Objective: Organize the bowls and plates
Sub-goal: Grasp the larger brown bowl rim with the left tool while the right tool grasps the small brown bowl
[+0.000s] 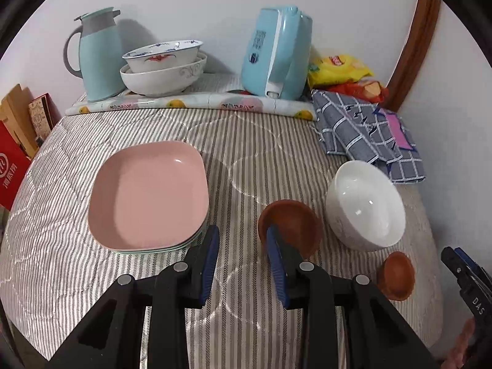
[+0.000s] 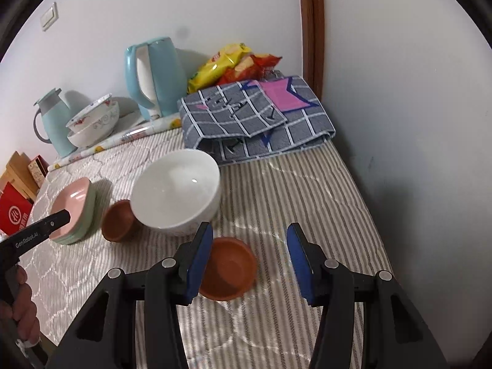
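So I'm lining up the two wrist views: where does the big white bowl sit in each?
Left wrist view: the white bowl is at right of centre, right of a brown bowl.
Right wrist view: the white bowl is at centre left, above the near brown bowl.
Shared landmark: the checked grey cloth behind it.

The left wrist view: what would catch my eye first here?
Probably the pink plate, topping a small stack on the left of the striped cloth. Right of it sit a large white bowl and two small brown bowls, one beside the white bowl and one nearer the camera. At the back, two patterned bowls stand nested beside a pale blue jug.
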